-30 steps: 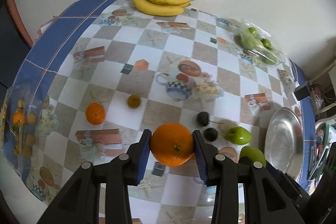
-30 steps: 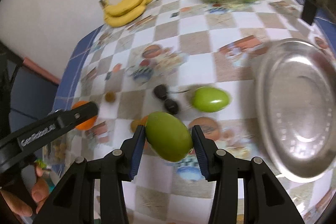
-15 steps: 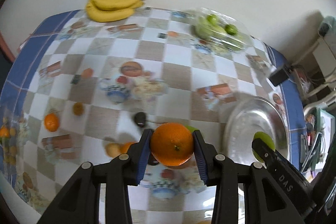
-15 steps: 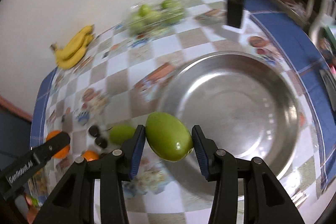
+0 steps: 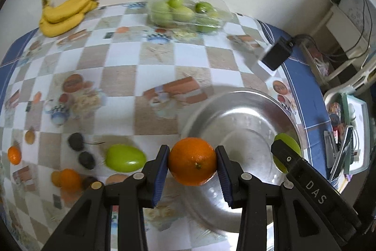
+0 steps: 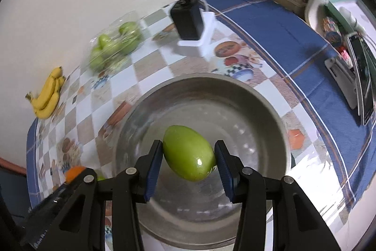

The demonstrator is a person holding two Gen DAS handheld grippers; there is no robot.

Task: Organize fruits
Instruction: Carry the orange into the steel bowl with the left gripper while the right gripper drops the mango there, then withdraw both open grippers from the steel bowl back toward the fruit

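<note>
- Over the steel bowl (image 6: 270, 109), the right gripper (image 6: 189, 160) is holding a green mango (image 6: 188, 152), its jaws closed just to the fruit's width, the blue pads pressing on either flank; it is hanging above the bowl's middle, probably so it can be let go there.
- Beside it, the left gripper (image 5: 192, 162) is gripping an orange (image 5: 192, 161) the same way, jaws narrowed onto its sides, and is sitting over the bowl's near-left rim (image 5: 188, 124), seemingly waiting its turn.
- Nothing is lying in the bowl yet, as far as both views are showing.
- The mango is looking smooth, glossy and egg-shaped, tilted between the pads; the orange is looking round and dimpled, its navel facing the camera.
- Another mango (image 5: 124, 158), two small oranges (image 5: 69, 179) and some dark fruits (image 5: 76, 141) are waiting on the checked tablecloth (image 5: 164, 55); bananas (image 5: 68, 12) and a packet of green fruit (image 5: 188, 9) are lying by the wall.
</note>
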